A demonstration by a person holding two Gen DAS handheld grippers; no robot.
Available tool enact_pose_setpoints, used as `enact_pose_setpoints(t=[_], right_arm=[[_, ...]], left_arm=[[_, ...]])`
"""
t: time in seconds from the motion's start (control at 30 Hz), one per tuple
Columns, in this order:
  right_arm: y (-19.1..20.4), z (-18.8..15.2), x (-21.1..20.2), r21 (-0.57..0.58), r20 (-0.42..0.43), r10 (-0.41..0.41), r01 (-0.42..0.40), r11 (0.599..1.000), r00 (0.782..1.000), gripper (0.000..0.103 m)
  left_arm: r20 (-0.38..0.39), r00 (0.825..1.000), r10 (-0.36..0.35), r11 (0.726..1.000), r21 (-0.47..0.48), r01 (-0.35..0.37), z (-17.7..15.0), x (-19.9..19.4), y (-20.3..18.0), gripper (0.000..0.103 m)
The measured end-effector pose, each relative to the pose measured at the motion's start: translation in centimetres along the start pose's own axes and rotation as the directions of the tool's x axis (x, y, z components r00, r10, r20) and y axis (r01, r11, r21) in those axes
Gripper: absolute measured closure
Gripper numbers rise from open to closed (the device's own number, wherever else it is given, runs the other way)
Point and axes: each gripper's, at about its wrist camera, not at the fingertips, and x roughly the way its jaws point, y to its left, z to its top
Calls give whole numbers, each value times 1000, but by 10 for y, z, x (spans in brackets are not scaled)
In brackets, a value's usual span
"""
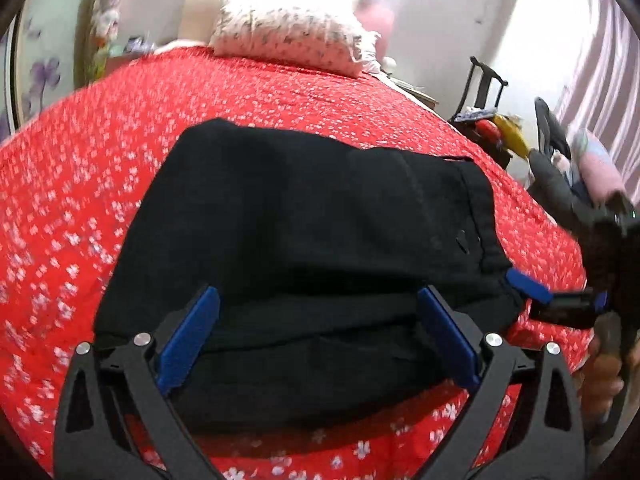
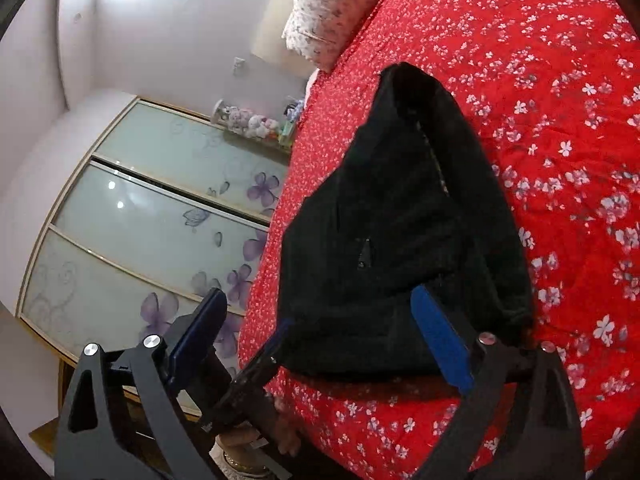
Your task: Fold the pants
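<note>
Black pants (image 1: 312, 248) lie folded in a compact bundle on the red flowered bedspread (image 1: 120, 184); they also show in the right wrist view (image 2: 404, 240). My left gripper (image 1: 318, 300) is open, its blue pads spread wide just above the near edge of the bundle, holding nothing. My right gripper (image 2: 320, 300) is open too, one pad over the bundle's near corner, the other off the bed edge. In the left wrist view a right gripper pad (image 1: 526, 286) sits at the bundle's right corner. The left gripper (image 2: 260, 364) shows in the right wrist view beside the bed edge.
A flowered pillow (image 1: 292, 36) lies at the head of the bed. A wardrobe with glass sliding doors (image 2: 152, 216) stands beside the bed. A cluttered stand (image 1: 484, 120) and a chair with clothes (image 1: 592, 164) are off the bed's right side.
</note>
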Motion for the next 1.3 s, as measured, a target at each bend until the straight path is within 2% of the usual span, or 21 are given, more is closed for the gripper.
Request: enact_pose_setpoints(t=[0.07,0.1,0.17,0.2,0.27,0.33,0.43,0.5,0.53,0.57,0.63,0.7,0.8,0.83,0.93,1.0,1.1,1.17,1.23,1.27,1.3], right_arm=[[12,5,-9,-38,25,59,-58,998,998,6],[20,9,-15,-78,58,101,-96,992,993,3],[37,21,-25,-142,140,135,-115,983,981,1],[38,29,-24,-140,156,144,-123,983,977,1],[31,38,-13,-97,147,141,-128,987,979,1],[23,43,4,-47,123,117,-112,993,985,1],[20,48,27,-31,92,89,-87,996,992,1],[24,48,36,-49,81,88,-84,995,993,1],[23,48,41,-51,63,72,-69,996,995,1],[21,48,46,-43,52,21,-19,999,998,1],[10,45,52,-22,44,-60,61,998,997,5],[6,43,52,-9,60,-88,89,996,994,9],[5,41,48,2,63,-80,80,997,995,10],[6,40,47,-5,59,-77,78,997,995,10],[13,36,36,-41,32,-57,59,997,998,7],[20,37,32,-71,21,-27,28,997,999,5],[44,28,13,-167,-16,6,-9,986,1000,1],[50,16,8,-211,-71,-43,27,977,997,1],[34,10,20,-194,-137,-180,151,969,974,1],[26,10,23,-177,-141,-169,144,974,975,1],[26,12,19,-163,-129,-137,115,980,982,1]], left_arm=[[45,997,-55,997,-45,57,11,-11,8,4],[80,994,-80,994,-73,86,18,-19,17,3],[131,986,-101,985,-123,117,39,-24,32,2],[130,986,-104,982,-142,123,52,-21,39,2],[80,986,-147,972,-172,159,84,-3,51,2],[30,986,-164,967,-194,167,108,15,56,2],[19,979,-204,953,-225,203,134,38,62,2],[-32,969,-246,939,-257,230,137,57,66,2],[-81,953,-292,924,-281,259,139,71,68,2],[-146,938,-314,915,-310,258,138,89,70,2],[-184,938,-293,917,-330,222,133,106,76,3],[-158,946,-285,887,-417,197,132,118,91,10],[-82,949,-305,801,-561,209,131,124,112,12],[-78,949,-307,798,-564,212,131,122,111,12],[-79,948,-308,847,-477,235,130,97,99,10],[-65,940,-334,853,-446,272,122,73,92,3],[-39,937,-348,878,-365,311,106,30,85,2],[-71,942,-327,907,-303,292,87,17,80,2],[-152,958,-244,940,-280,195,62,28,83,2],[-145,960,-238,944,-265,194,51,34,87,3],[-106,966,-238,947,-248,206,46,32,89,3]])
